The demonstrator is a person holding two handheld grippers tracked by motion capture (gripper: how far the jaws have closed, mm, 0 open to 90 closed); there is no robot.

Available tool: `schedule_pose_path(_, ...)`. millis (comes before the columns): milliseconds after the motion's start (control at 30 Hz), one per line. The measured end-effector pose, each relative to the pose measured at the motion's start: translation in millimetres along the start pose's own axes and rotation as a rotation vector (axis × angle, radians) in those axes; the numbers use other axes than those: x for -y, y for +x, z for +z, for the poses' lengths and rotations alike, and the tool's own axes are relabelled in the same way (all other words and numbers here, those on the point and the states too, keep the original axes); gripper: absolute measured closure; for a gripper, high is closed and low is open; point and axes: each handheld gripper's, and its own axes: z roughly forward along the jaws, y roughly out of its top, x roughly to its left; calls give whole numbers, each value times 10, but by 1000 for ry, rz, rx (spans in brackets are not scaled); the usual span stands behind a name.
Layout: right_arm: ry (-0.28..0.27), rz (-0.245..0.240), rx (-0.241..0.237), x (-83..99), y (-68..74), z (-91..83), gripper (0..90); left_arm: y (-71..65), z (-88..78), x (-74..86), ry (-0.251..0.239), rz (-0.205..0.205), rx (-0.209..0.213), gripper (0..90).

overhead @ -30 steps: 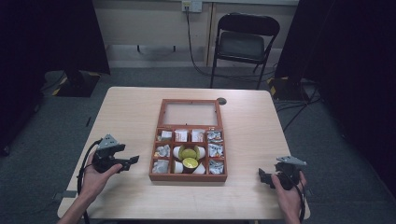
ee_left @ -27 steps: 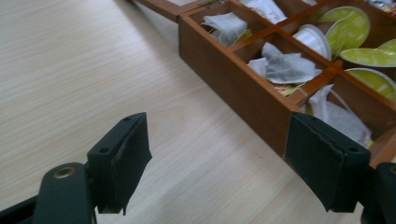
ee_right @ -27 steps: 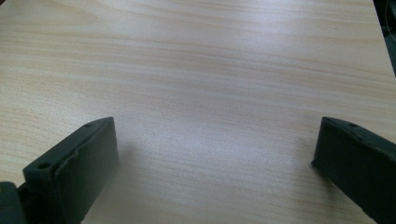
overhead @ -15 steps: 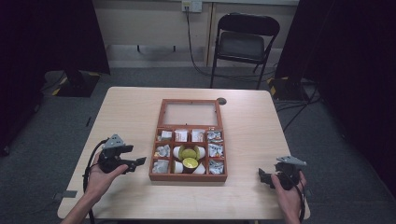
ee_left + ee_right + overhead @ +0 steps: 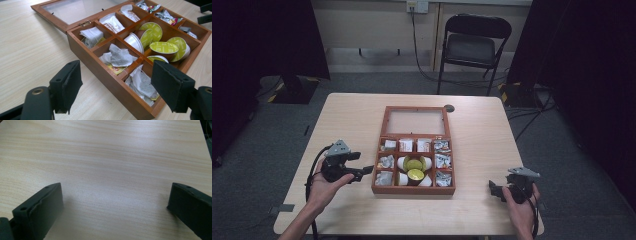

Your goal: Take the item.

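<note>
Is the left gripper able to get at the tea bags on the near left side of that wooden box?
Probably yes. The left gripper sits beside the wooden box, whose lid lies open. Its jaws, which have just been closing, hold nothing, and the tea bags lie uncovered just ahead.

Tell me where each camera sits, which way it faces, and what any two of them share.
High view: above the person's side of the table, looking forward and down; both forearms, left gripper and right gripper show.
Left gripper view: rides the left gripper, looking over its open jaws at the wooden box.
Right gripper view: rides the right gripper, looking over open jaws at bare tabletop.
Shared: high and left gripper views both show the box and its green-lidded pods.
</note>
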Motion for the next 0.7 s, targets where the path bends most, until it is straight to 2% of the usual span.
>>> schedule_pose_path(233,0,-1,-1,-1,-1,0,0,-74,66,-103,6,32,20,256)
schedule_pose_path(433,0,-2,-2,-2,-3,2,0,-152,122,-232,-12,47,41,256)
schedule_pose_path(567,0,-4,-2,-5,-5,5,0,-222,177,-299,-4,73,61,256)
schedule_pose_path(633,0,-4,-2,-5,-5,5,0,-256,205,-323,-1,90,58,256)
schedule_pose_path(700,0,-4,-2,-5,-5,5,0,-277,243,-339,-8,77,78,261)
